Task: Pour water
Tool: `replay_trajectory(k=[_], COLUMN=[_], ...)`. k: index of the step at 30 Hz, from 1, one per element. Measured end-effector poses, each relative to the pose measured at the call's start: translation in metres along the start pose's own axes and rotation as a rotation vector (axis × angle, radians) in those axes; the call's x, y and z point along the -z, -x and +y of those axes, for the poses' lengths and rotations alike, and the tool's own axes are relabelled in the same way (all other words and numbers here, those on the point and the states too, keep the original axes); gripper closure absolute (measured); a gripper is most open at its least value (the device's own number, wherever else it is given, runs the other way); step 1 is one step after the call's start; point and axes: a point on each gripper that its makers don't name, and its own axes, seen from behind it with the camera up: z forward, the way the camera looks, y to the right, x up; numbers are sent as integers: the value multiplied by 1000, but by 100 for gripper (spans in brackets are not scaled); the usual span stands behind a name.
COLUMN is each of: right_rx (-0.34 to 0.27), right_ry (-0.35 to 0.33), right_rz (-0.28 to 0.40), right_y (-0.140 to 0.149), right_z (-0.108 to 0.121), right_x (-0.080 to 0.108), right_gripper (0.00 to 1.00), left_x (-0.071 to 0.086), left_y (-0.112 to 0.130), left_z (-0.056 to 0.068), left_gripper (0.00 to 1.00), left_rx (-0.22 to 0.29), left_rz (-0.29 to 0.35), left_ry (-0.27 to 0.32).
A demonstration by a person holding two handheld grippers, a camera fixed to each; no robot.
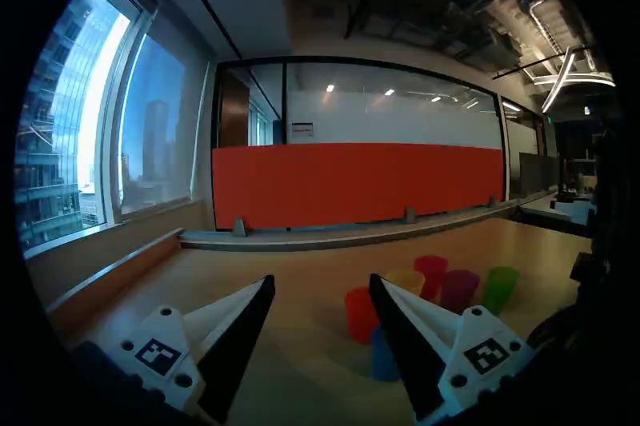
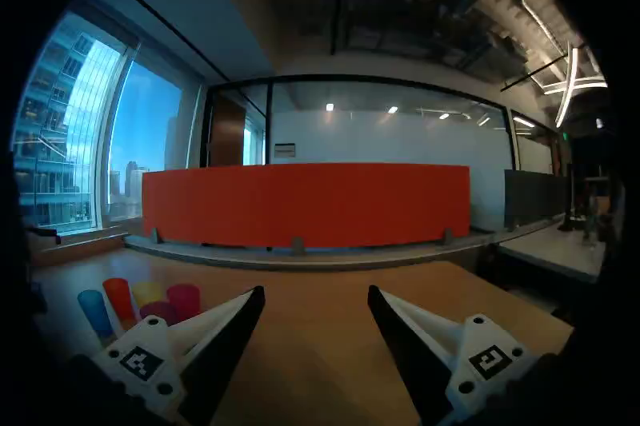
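Six plastic cups (image 1: pixel 431 274) stand upright on the wooden table (image 1: pixel 232 266), mouths up and long axes vertical, clustered together. The left gripper (image 1: pixel 320 280) is spread wide and empty; the cluster sits ahead and to the right of it, with the blue cup (image 1: pixel 382 358) partly hidden behind its right-hand finger. The right gripper (image 2: pixel 315 292) also gapes wide, holding nothing, and in its view the cups stand off to the left, beyond its left-hand finger, toward the table's left edge

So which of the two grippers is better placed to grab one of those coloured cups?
Probably the left. The left gripper is open and the cups stand just ahead, close beside one finger. The right gripper is open too, but in its view the cups lie off to the far left.
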Motion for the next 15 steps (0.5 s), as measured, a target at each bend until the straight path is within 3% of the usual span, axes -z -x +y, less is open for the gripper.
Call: replay_trajectory(k=[9, 15], right_rx=[47, 59], right_ry=[48, 50], right_rz=[64, 51], right_y=[-15, -13], right_z=[1, -1], right_x=[7, 8], right_gripper=[0, 0], left_x=[-4, -7], left_y=[-8, -7], left_z=[0, 1], left_gripper=[13, 13], left_rx=[-1, -11], left_rz=[42, 57], left_ry=[-7, -13])
